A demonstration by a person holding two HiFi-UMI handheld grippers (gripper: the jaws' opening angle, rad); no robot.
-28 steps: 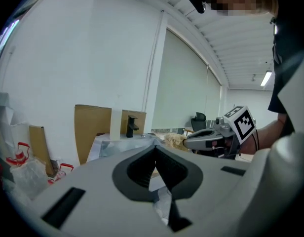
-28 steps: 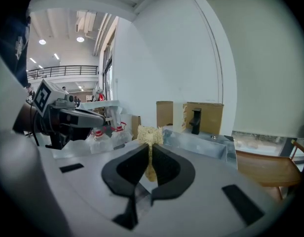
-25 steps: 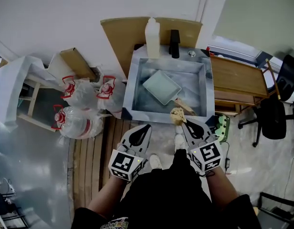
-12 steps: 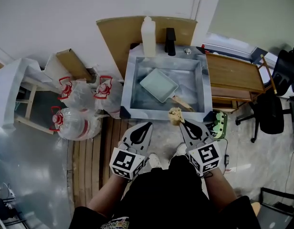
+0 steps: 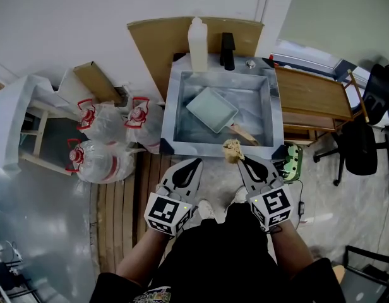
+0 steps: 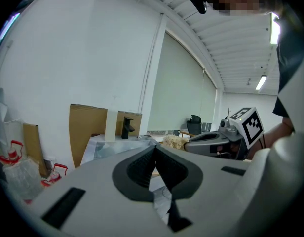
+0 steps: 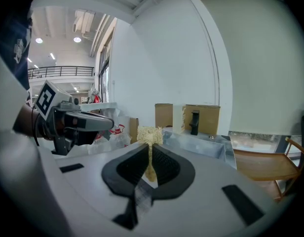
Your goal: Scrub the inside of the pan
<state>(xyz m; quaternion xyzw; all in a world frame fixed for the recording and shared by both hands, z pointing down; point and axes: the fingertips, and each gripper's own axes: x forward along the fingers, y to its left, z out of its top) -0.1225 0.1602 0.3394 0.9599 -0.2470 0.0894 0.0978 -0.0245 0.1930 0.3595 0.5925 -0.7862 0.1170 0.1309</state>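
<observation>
Right gripper (image 5: 240, 161) is clamped on a tan, fibrous scrubber (image 5: 232, 150), up by the near rim of the sink (image 5: 171, 106); left gripper (image 5: 197, 162) sits alongside, jaws pressed together on nothing; the pan (image 5: 211, 108) lies in the sink, wooden handle angled toward the scrubber, apart from both tools.
</observation>
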